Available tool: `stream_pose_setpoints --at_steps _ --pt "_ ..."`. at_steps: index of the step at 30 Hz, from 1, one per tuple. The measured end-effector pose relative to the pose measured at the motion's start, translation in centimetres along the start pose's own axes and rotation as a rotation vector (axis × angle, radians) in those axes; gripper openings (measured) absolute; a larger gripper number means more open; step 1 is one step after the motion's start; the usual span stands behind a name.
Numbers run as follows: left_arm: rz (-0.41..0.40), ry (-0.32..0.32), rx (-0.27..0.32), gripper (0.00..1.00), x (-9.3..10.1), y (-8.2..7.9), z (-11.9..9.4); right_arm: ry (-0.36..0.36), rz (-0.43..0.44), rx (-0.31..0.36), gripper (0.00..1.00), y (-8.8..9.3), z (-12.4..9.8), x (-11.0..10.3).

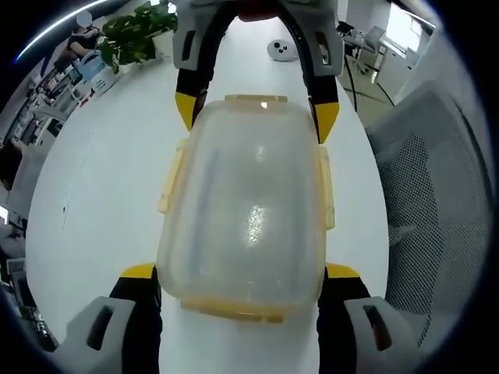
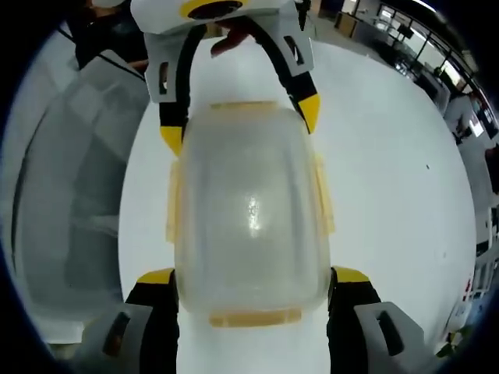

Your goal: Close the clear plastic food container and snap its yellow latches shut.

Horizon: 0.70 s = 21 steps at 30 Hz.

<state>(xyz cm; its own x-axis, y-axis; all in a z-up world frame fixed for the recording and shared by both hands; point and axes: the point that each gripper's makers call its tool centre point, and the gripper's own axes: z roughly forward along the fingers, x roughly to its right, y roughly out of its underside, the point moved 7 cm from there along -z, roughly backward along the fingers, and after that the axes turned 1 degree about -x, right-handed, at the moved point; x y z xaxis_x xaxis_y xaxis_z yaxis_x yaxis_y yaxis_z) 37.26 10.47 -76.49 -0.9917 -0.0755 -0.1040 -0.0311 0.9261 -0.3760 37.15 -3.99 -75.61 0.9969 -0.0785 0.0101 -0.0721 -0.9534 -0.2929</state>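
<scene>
A clear plastic food container (image 1: 245,210) (image 2: 249,210) lies on the white table (image 1: 101,202) with its lid on. Its yellow latches (image 1: 170,181) (image 2: 173,204) run along both long sides and both ends, and the side ones stick outward. My left gripper (image 1: 241,271) straddles the near end in the left gripper view, with its yellow-tipped jaws pressed against both sides. My right gripper (image 1: 256,115) holds the opposite end the same way. In the right gripper view the right gripper (image 2: 253,275) is at the bottom and the left gripper (image 2: 240,125) at the top.
A grey mesh office chair (image 1: 437,195) (image 2: 70,179) stands close beside the table edge. A round grey device (image 1: 282,49) lies farther along the table, with a potted plant (image 1: 136,27) beyond it. Desks stand in the background.
</scene>
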Motion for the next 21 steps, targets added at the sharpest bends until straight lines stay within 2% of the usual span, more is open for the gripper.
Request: stream_pose_setpoints --at_steps 21 --pt "-0.011 -0.011 -0.014 0.84 1.5 4.0 -1.7 -0.003 -0.011 -0.009 0.79 -4.0 1.4 -1.9"
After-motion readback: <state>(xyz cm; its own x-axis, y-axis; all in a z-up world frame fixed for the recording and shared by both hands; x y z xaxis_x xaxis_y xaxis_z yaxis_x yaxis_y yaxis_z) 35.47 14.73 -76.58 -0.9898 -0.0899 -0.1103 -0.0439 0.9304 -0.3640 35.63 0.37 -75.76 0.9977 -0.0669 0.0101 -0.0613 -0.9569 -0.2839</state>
